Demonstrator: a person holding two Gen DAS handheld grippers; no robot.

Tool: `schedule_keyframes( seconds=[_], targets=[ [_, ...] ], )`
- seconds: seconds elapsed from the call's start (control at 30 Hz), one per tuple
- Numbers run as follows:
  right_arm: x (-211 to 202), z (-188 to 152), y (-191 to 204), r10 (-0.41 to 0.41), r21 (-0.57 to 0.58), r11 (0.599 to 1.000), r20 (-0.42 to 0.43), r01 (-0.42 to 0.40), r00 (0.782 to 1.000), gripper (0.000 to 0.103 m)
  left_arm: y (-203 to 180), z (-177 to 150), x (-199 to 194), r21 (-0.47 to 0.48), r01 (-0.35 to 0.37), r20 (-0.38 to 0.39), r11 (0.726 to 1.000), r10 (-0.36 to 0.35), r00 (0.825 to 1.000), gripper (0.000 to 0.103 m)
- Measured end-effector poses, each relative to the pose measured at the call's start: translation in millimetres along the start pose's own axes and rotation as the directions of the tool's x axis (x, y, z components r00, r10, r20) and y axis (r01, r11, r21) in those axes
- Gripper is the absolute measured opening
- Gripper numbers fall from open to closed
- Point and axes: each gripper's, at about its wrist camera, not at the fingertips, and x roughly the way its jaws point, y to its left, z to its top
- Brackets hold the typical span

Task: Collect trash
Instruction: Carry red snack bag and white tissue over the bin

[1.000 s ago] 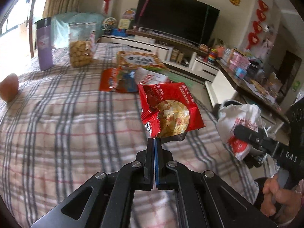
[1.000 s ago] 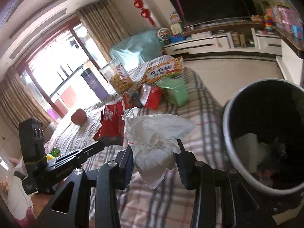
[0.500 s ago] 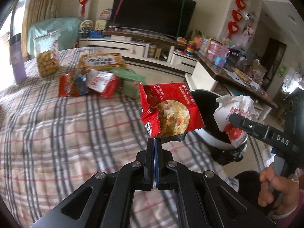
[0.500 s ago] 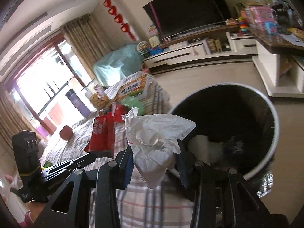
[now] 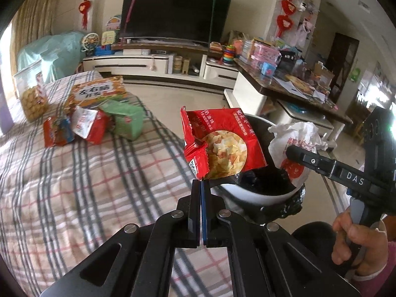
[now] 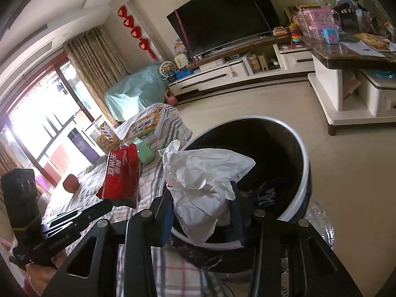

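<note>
Living room with a big TV on the wall and a plaid-covered bench full of snack packs. Left wrist view: the left claw is pinched fully closed on the bottom corner of a red chip bag, dangling it just over the rim of the trash bin. Right wrist view: the right claw is partway open, squeezing a crumpled white bag right above the near edge of that black-lined bin, beside the bench.

Daylight blows out the window at left; fisheye edges bend and darken, tablecloth slightly blurred.
</note>
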Motion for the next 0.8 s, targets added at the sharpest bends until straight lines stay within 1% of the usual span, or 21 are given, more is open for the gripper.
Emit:
schedule_keyframes(
  seconds=[0.4, 0.8],
  targets=[
    [-2, 9, -14, -0.026, 0.011, 1.0, 0.008, 0.026, 1.0, 0.04, -21, 10, 23, 0.032, 0.002, -0.026, 0.999, -0.002, 1.0, 0.0],
    [1, 14, -18, -0.026, 0.005, 1.0, 0.004, 0.026, 1.0, 0.041, -36, 14, 33, 0.049, -0.009, -0.036, 0.999, 0.011, 0.999, 0.0]
  ],
)
